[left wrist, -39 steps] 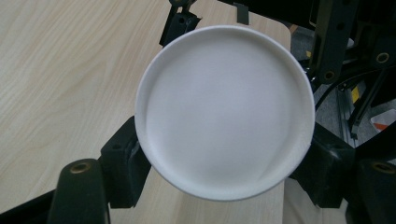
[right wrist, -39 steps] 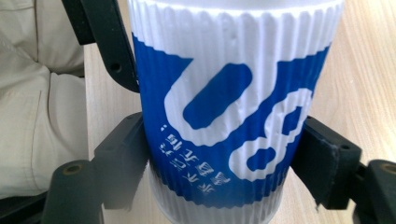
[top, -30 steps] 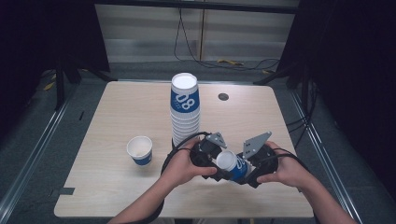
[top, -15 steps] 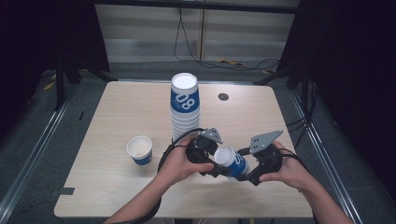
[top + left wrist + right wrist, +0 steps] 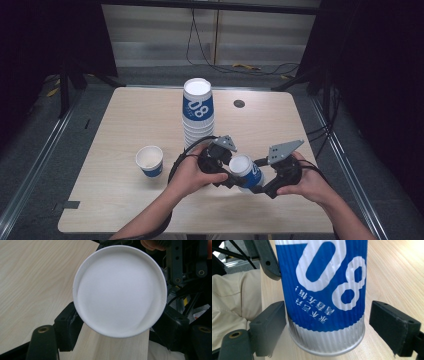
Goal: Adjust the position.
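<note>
Gripping paper cup (image 5: 246,172), left gripper (image 5: 223,169), right gripper (image 5: 261,186) spread

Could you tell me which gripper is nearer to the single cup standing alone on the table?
Left. The left gripper sits just right of the lone cup; the right gripper is farther right, beyond the held cup.

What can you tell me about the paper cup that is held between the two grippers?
The paper cup is blue with large white figures, small white script and a ribbed wall, white at the base and plain white inside. It is empty and tilted on its side above the table, mouth toward the left gripper, whose jaws clamp its rim. The right gripper stands around its base, its right pad clearly apart, having just opened.
</note>
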### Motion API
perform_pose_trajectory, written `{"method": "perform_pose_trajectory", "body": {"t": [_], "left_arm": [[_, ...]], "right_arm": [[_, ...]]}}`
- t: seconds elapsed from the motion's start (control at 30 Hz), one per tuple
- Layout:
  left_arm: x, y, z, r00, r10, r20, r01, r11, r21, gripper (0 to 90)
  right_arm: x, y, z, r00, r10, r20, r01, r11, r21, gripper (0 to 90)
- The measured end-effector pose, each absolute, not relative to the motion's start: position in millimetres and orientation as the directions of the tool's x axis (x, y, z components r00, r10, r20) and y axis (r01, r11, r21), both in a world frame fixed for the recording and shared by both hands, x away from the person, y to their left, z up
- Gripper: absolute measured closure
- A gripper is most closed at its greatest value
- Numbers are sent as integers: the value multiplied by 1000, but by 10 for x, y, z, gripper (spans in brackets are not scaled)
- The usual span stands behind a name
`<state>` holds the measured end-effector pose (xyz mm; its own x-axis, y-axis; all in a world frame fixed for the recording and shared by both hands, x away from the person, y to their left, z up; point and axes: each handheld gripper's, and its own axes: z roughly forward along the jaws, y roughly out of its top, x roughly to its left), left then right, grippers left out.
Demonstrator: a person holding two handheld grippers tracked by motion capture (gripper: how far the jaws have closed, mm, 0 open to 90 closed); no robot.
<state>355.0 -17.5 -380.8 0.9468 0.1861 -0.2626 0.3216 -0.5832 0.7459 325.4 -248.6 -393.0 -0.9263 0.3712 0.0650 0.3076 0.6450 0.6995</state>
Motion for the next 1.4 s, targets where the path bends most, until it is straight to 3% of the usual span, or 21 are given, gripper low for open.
{"method": "perform_pose_trajectory", "body": {"t": [0.47, 0.67, 0.7, 1.03, 1.4], "left_arm": [[3556, -174, -3775, 946, 177, -272, 324, -560, 762, 289], [3539, -157, -3829, 949, 171, -265, 315, -564, 763, 283], [3522, -158, -3842, 960, 170, -222, 279, -594, 754, 278], [3441, -178, -3845, 981, 149, -124, 193, -701, 687, 214], [3403, -269, -3857, 981, 144, -133, 196, -731, 654, 203]], "right_arm": [[3262, -2451, -4005, -917, 386, 98, 339, 629, 699, 142], [3268, -2453, -3966, -930, 364, 60, 305, 667, 680, 202], [3269, -2447, -3949, -937, 347, 42, 289, 701, 651, 208], [3258, -2470, -3886, -958, 280, -57, 220, 851, 477, 213], [3252, -2403, -3872, -968, 230, -100, 182, 918, 354, 212]]}}
